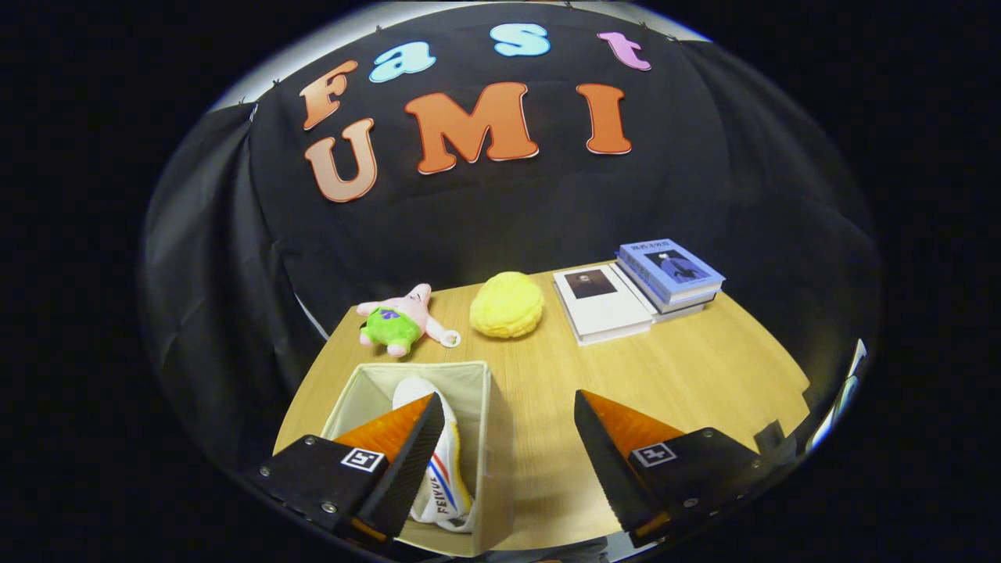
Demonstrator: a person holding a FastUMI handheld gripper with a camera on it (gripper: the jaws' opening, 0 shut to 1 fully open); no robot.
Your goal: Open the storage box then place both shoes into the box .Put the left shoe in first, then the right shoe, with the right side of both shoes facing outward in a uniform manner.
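An open beige fabric storage box [468, 374] sits on the wooden table, under and just ahead of my left finger. A white shoe [446, 469] with red and blue stripes stands inside it, its striped side towards the gap between my fingers; the left finger covers part of it. My gripper [508, 410] hovers above the table with its fingers wide apart and nothing between them. The right finger [618, 446] is over bare table to the right of the box.
Beyond the box lie a pink and green plush toy [399, 320] and a yellow fluffy ball [507, 305]. Further right are a white book [602, 303] and a stack of blue books [669, 274]. The wooden table [704, 367] ends at black cloth walls.
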